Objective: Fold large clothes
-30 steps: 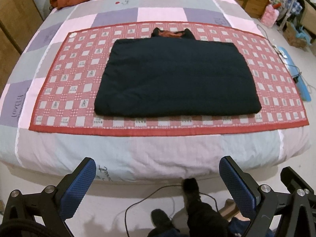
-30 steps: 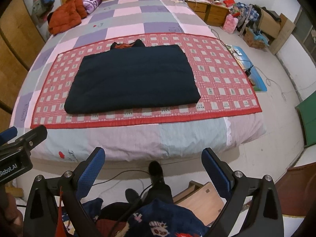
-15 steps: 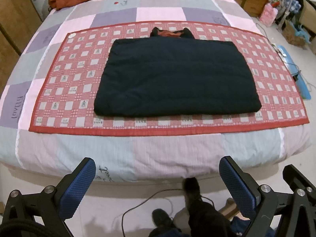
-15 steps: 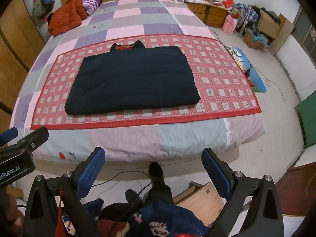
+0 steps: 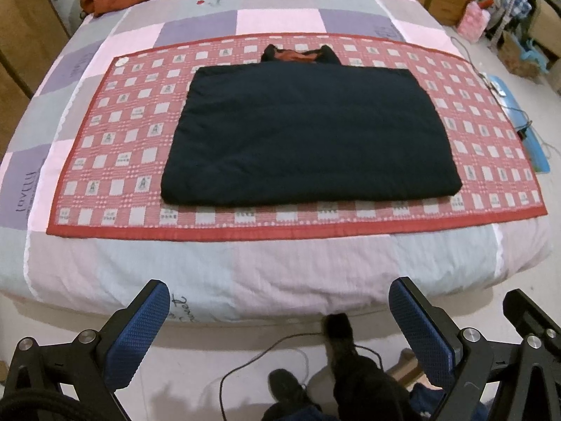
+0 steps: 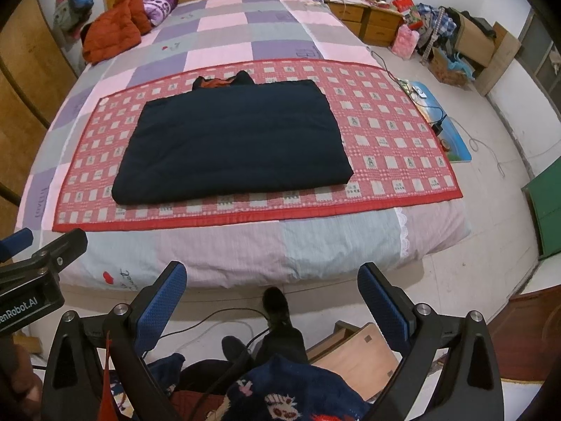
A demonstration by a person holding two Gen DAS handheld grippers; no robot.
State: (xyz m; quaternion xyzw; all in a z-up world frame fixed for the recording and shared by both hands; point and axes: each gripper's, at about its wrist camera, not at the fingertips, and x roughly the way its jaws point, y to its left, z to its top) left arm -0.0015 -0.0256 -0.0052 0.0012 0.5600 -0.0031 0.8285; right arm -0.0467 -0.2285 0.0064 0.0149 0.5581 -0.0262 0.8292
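A dark navy garment [image 5: 308,137] [image 6: 231,140] lies folded into a flat rectangle on a red checked mat [image 5: 105,147] [image 6: 392,140] across the bed. Its collar with an orange lining [image 5: 298,56] [image 6: 221,82] pokes out at the far edge. My left gripper [image 5: 277,315] is open, held back over the floor in front of the bed's near edge, nothing between its blue pads [image 5: 140,329]. My right gripper [image 6: 271,298] is open too, equally far back from the garment and holding nothing.
The bed has a pink, purple and grey checked cover [image 6: 224,28]. An orange jacket [image 6: 112,31] lies near the headboard. A person's dark-socked feet [image 6: 277,305] and a cable are on the floor. A wooden stool [image 6: 357,354] stands near; nightstands and clutter [image 6: 438,35] fill the right.
Both views have drifted slightly, so the garment sits a little lower in frame. The garment and both open grippers have not changed.
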